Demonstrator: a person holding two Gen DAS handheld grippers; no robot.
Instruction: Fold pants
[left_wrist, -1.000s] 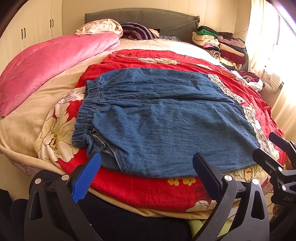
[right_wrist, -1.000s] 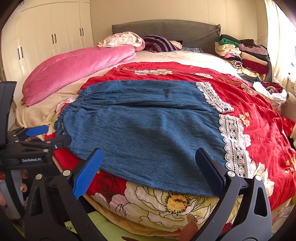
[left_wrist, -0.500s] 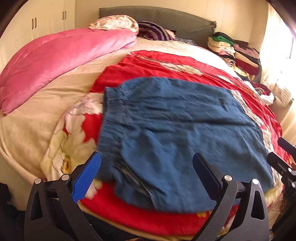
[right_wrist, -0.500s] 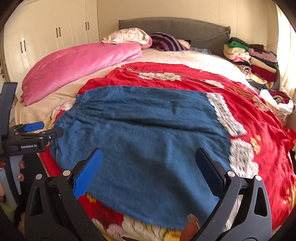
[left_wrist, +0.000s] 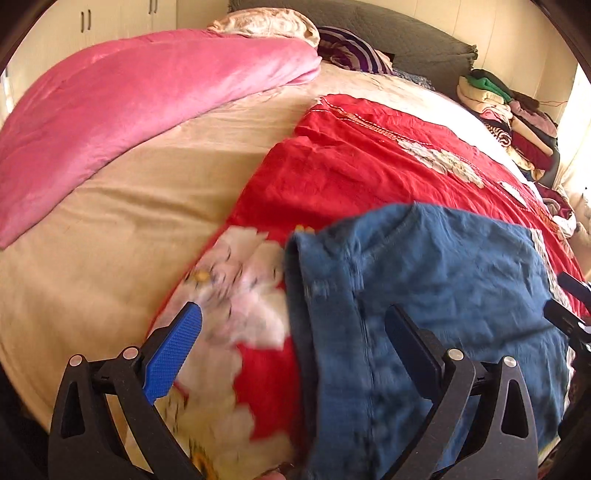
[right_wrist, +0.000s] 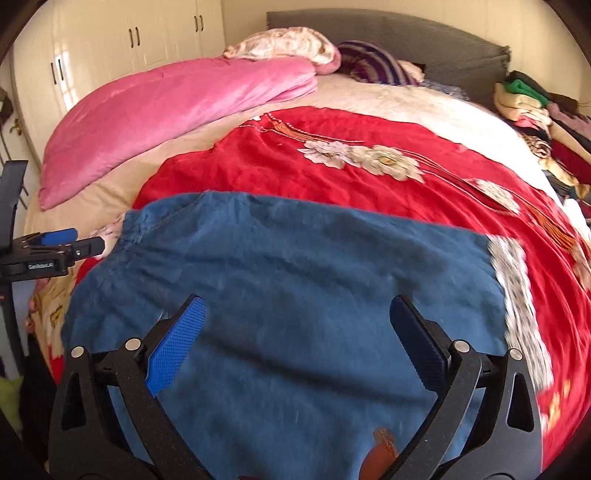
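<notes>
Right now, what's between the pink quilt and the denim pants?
Left wrist view: bare beige sheet, then red floral cover between pink quilt and denim pants.

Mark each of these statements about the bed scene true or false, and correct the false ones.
1. The denim pants lie on the red floral bedspread. True.
2. The left gripper is clamped on the waistband. False: its jaws are spread, gripping nothing.
3. The right gripper is open over the pants. True.
4. The pink quilt covers the pants. False: it lies apart, along the bed's left side.
5. Folded clothes are stacked by the headboard. True.
</notes>
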